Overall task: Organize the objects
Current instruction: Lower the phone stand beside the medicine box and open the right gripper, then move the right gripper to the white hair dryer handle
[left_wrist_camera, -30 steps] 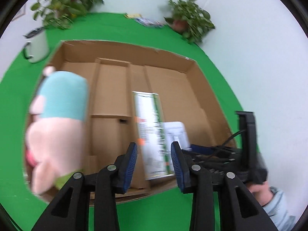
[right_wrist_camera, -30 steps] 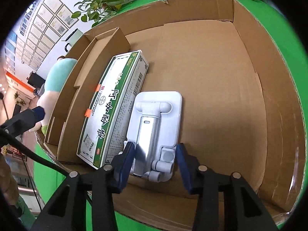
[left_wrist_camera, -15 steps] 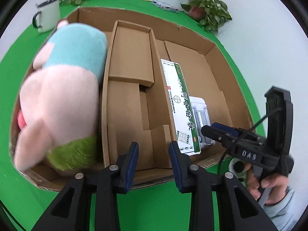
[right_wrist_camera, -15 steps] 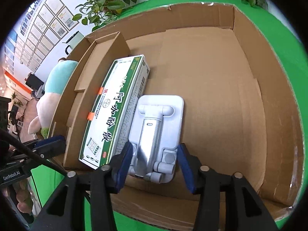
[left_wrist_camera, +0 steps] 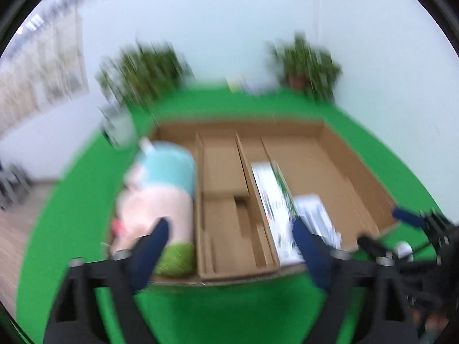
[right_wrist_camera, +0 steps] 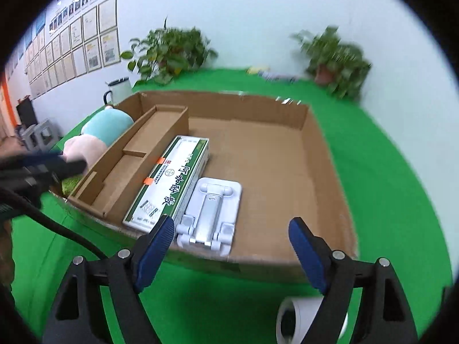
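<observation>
The white phone stand (right_wrist_camera: 210, 213) lies flat in the cardboard tray's (right_wrist_camera: 330, 177) wide compartment, touching the green-and-white box (right_wrist_camera: 169, 185). The right gripper (right_wrist_camera: 231, 230) has just been opening, nothing between its jaws. The left gripper (left_wrist_camera: 229, 233) likewise gapes empty; plush toy (left_wrist_camera: 160, 192) leftmost.

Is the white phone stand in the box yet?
In: the phone stand lies flat on the box floor beside the green carton.
</observation>
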Demonstrator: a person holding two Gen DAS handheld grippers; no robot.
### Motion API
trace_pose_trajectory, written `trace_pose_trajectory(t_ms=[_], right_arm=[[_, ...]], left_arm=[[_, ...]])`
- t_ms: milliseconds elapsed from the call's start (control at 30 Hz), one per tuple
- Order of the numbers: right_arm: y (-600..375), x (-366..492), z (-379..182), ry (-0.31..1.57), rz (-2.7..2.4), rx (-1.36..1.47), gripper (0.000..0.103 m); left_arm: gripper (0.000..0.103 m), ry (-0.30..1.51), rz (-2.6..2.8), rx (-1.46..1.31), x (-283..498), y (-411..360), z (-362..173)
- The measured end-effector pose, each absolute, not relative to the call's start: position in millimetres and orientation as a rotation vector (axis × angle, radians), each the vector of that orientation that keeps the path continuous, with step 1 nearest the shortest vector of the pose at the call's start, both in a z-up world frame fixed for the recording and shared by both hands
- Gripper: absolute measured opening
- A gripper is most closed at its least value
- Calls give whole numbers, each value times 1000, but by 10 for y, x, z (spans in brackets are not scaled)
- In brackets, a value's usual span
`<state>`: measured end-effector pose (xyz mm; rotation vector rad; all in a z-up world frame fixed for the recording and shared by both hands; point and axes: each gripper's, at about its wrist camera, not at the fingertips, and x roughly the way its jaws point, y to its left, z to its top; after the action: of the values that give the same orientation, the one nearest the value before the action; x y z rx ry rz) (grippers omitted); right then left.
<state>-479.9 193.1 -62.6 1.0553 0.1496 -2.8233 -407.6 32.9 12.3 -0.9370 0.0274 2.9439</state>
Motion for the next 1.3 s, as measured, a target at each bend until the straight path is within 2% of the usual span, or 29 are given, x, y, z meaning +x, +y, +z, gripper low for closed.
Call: trace_pose_trajectory(t_ms=[67, 167, 367, 467, 500, 533, 567, 600, 633, 667, 700, 733, 767, 800, 833, 867, 900, 933, 967, 1033, 1167, 1300], right_arm=[[1960, -4646, -615, 122, -2869, 1048, 82], [2025, -4484, -584, 34, -2874, 1091, 82], [1996, -4153, -497, 22, -2884, 1026, 81], [1956, -3993, -477, 7, -2884, 1005, 80], [1946, -3966, -480, 8, -2889, 996, 76], [1927, -3939, -486, 9, -2893, 989, 61], [1905, -3907, -503, 16, -2895, 992, 51], [1886, -3894, -523, 31, -2898, 1005, 31], [1874, -3854, -540, 42, -2901, 1005, 8], [1861, -3818, -555, 48, -2905, 994, 6], [1854, -3780, -567, 50, -2908, 976, 6], [1854, -3749, -572, 54, -2912, 962, 6], [1847, -3705, -584, 69, -2925, 946, 6], [1841, -3673, -591, 84, -2940, 934, 8], [1837, -3647, -598, 103, -2955, 923, 23], [1832, -3623, -608, 123, -2967, 923, 55], [1838, -3598, -615, 126, -2974, 917, 73], [1860, -3560, -611, 103, -2983, 894, 89], [1885, -3521, -607, 79, -2994, 865, 89], [1914, -3493, -591, 73, -3018, 850, 89], [1941, -3473, -589, 70, -3011, 842, 89], [1943, -3430, -571, 18, -2961, 788, 89]], left_arm=[[102, 73, 3037, -762, -3770, 406, 212], [102, 111, 3069, -699, -3495, 532, 253], [102, -34, 3072, -680, -3123, 471, 277], [102, -46, 3068, -699, -2939, 370, 312], [102, -39, 3067, -691, -2878, 363, 292], [102, -30, 3071, -685, -2815, 352, 273], [99, -17, 3069, -686, -2750, 356, 247], [95, -12, 3066, -685, -2705, 356, 228], [81, -4, 3057, -673, -2685, 351, 212], [59, 0, 3045, -668, -2635, 362, 186], [46, -5, 3022, -679, -2634, 386, 165], [18, -24, 2994, -701, -2641, 383, 148], [11, -48, 2971, -723, -2625, 388, 125], [11, -66, 2964, -729, -2623, 398, 108], [12, -66, 2968, -726, -2614, 408, 108], [23, -63, 2979, -715, -2582, 421, 97], [37, -62, 2990, -711, -2557, 431, 87], [76, -77, 2991, -704, -2538, 431, 78], [100, -101, 2993, -687, -2516, 420, 76], [101, -135, 3005, -643, -2443, 404, 95], [101, -47, 3046, -653, -2417, 425, 110], [101, -105, 3051, -671, -2420, 328, 118]])
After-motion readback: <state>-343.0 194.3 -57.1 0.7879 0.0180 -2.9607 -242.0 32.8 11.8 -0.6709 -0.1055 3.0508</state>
